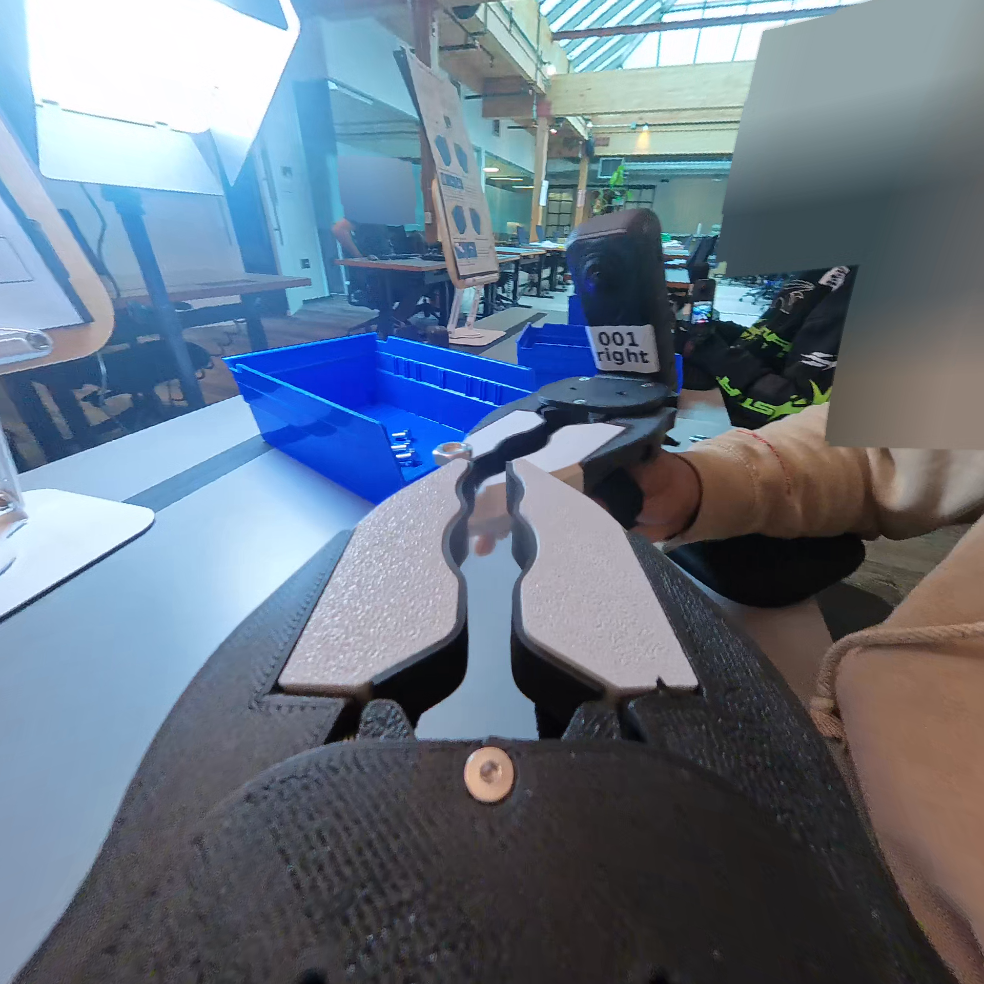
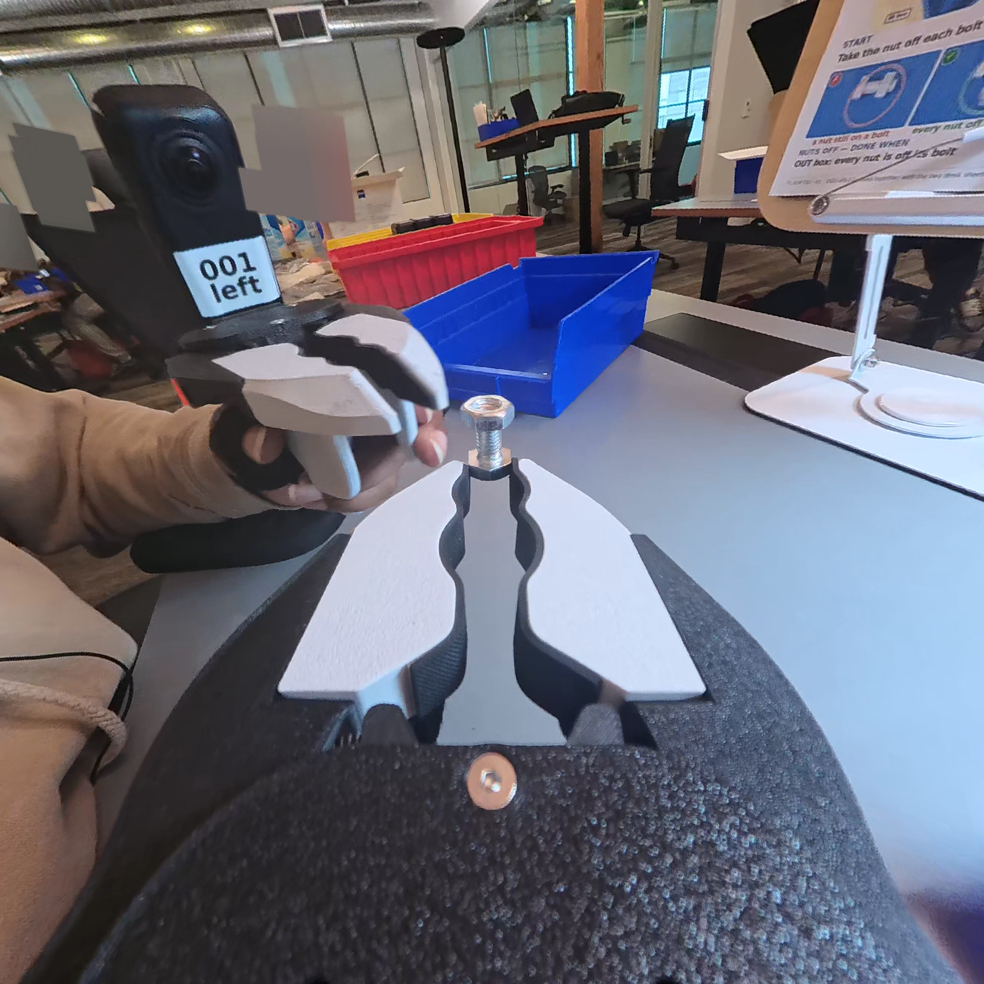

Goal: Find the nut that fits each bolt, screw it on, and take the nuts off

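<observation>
In the right wrist view my right gripper (image 2: 489, 467) is shut on the hex head of a silver bolt (image 2: 485, 441) and holds it upright above the grey table (image 2: 692, 532). A silver nut (image 2: 487, 412) sits at the top of the bolt's thread. My left gripper (image 2: 418, 407) hovers just left of the nut, jaws a little apart and empty, not touching it. In the left wrist view my left gripper (image 1: 488, 471) points at the right gripper (image 1: 482, 452), and the nut (image 1: 451, 453) shows at that gripper's tip.
A blue bin (image 1: 319, 420) on the table holds several loose bolts and nuts (image 1: 402, 447). Another blue bin (image 2: 532, 330) stands beyond the bolt, with a red bin (image 2: 426, 255) behind it. An instruction stand (image 2: 873, 106) with a white base (image 2: 830, 404) is at right. Less than 4 cm separates the two grippers' tips.
</observation>
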`<state>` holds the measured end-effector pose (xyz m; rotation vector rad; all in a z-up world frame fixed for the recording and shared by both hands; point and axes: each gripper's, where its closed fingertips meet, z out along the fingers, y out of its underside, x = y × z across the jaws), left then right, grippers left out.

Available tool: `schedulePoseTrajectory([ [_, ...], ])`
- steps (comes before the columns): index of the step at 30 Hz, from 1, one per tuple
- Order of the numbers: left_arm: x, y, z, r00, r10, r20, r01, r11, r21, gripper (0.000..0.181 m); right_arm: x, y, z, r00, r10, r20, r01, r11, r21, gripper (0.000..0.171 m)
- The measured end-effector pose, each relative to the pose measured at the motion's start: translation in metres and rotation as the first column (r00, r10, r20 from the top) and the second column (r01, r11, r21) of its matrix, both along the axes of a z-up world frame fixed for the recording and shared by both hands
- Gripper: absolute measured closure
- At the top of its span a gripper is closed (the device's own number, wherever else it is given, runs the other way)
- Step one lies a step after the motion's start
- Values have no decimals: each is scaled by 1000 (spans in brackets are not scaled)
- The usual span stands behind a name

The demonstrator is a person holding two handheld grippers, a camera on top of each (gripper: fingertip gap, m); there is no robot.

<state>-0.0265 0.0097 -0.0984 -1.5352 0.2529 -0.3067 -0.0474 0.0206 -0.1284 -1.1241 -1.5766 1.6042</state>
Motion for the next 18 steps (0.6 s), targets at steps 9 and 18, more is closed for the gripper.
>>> schedulePoseTrajectory([
  [9, 12, -3, -4, 997, -79, -9, 79, 997, -22, 176, -1, -2, -3, 1000, -4, 10, 3, 1000, 10, 157],
  [18, -9, 6, -6, 999, 41, 10, -41, 999, -23, 152, 0, -9, -4, 1000, 21, 14, -22, 1000, 22, 157],
])
